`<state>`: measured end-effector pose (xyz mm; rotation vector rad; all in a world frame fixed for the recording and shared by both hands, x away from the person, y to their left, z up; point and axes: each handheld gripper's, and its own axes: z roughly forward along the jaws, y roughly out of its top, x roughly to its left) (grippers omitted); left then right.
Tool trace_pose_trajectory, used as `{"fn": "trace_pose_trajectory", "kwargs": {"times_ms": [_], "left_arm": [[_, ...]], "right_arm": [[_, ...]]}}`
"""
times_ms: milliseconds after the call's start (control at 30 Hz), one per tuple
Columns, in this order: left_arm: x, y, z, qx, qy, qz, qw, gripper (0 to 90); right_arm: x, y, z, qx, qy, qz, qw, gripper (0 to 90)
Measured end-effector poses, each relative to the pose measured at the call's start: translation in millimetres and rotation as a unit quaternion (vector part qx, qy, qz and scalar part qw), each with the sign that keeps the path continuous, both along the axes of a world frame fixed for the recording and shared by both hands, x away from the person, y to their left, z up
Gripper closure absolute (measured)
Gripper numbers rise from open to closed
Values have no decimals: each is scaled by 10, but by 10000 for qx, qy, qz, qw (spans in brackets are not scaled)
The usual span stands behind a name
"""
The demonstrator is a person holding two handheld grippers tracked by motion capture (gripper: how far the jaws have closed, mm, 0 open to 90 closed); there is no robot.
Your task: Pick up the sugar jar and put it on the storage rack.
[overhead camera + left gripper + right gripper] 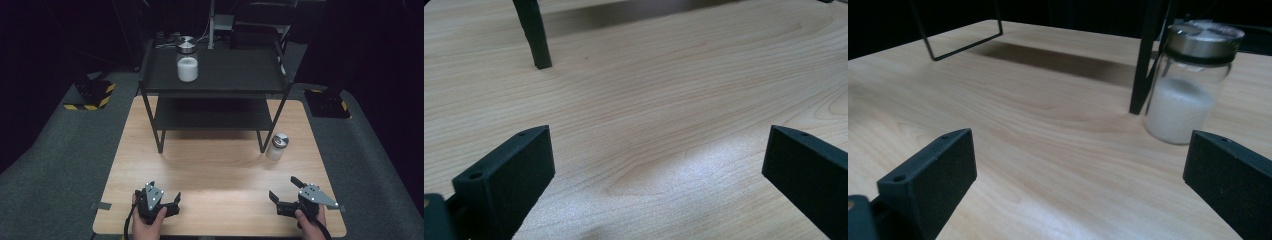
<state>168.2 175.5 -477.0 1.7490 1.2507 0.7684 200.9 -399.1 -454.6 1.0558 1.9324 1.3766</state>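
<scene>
I have both tongs low over the near edge of the bench (220, 165), jaws spread wide and empty: the left tongs (162, 200) and the right tongs (286, 192). The small jar (277, 146) of white powder stands ahead of the right tongs, just beside the shelf (215, 75) leg. In the right gripper view that leg hides part of the jar's left edge. A larger jar (187, 59) sits on the shelf's top.
</scene>
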Motion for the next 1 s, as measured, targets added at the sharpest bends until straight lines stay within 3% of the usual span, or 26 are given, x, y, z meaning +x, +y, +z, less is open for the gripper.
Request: {"fn": "trace_pose_trajectory", "kwargs": {"times_ms": [233, 500, 667, 1000], "left_arm": [[-3, 20, -7, -66, -7, 17, 10000, 5], [3, 38, -9, -111, 6, 5, 9999, 5], [8, 46, -6, -119, 20, -13, 9999, 5], [5, 42, -8, -123, 13, 1, 9999, 5]], "right_arm": [[128, 31, 101, -9, 79, -282, 9996, 2], [434, 72, 174, 0, 205, -503, 9985, 3], [679, 83, 171, -64, 397, -668, 9970, 5], [1009, 150, 52, -131, 488, -856, 9950, 5]]}}
